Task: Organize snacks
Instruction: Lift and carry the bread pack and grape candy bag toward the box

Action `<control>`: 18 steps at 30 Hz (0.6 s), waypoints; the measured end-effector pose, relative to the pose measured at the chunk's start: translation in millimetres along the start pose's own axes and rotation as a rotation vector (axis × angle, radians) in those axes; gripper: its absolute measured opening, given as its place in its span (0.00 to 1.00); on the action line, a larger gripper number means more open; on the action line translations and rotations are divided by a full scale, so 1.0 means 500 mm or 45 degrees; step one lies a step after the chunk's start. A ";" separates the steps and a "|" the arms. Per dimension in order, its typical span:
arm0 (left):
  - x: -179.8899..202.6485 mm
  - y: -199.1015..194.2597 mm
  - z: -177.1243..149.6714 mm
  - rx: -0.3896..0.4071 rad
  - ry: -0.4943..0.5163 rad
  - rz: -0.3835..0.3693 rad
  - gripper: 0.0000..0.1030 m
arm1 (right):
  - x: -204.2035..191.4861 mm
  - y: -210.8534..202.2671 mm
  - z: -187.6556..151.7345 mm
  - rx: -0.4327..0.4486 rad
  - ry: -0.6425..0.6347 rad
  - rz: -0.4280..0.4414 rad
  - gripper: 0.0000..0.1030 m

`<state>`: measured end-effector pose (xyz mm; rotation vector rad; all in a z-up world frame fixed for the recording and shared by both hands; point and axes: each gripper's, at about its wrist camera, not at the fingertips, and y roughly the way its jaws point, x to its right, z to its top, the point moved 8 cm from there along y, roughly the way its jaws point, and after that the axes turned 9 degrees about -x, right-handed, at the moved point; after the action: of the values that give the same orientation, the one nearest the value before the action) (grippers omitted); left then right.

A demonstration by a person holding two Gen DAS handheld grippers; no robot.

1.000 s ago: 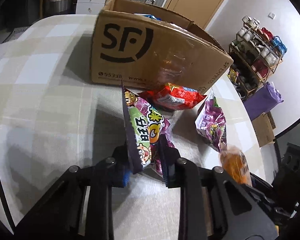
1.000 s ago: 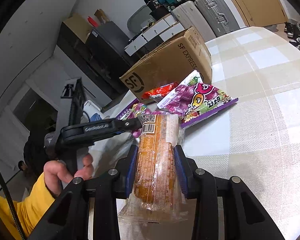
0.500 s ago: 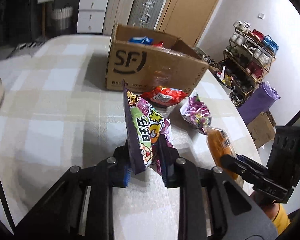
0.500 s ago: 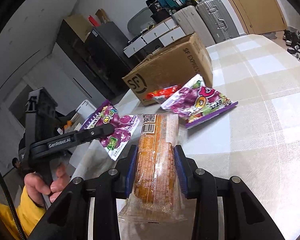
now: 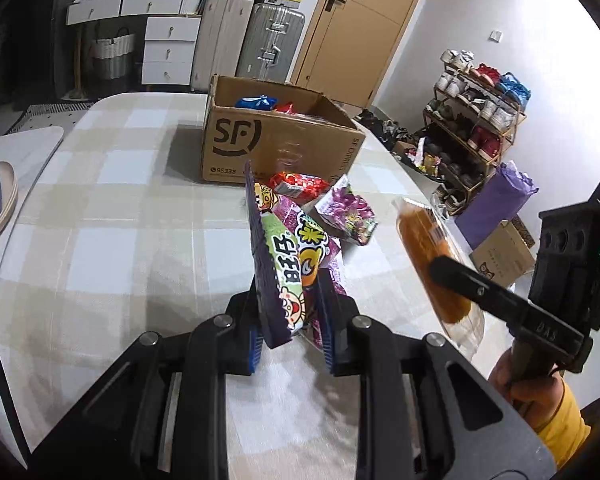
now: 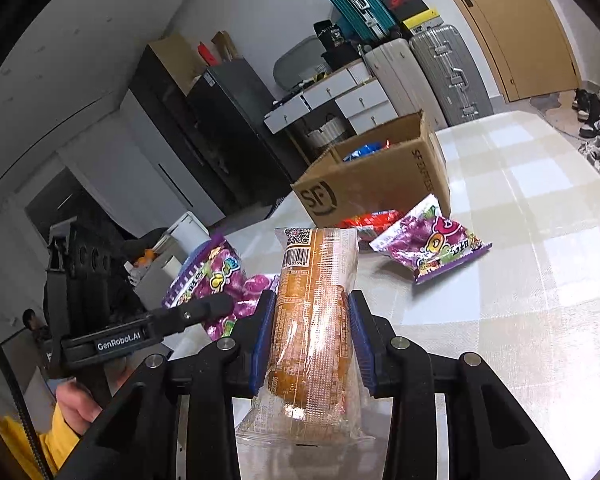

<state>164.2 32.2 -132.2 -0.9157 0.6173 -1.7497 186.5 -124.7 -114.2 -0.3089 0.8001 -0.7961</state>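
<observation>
Snacks are held off the checked table (image 5: 112,240): left gripper (image 5: 290,316) clamps a purple candy bag (image 5: 288,264); right gripper (image 6: 312,344) clamps a wrapped bread roll (image 6: 316,304). Beyond lie a purple packet (image 6: 432,248) and red packet (image 5: 298,186), then the cardboard box (image 5: 268,148).

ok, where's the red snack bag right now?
The red snack bag lies on the table against the front of the cardboard box, beside the loose purple candy bag; both wrist views show it, untouched.
</observation>
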 end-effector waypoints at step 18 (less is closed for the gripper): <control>-0.016 -0.056 0.021 0.063 -0.008 -0.030 0.19 | -0.045 -0.017 0.066 0.020 -0.058 0.036 0.35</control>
<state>159.0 49.5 -107.4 -0.8972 0.5589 -1.7749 197.0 -115.2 -75.8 -0.3002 0.7540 -0.7657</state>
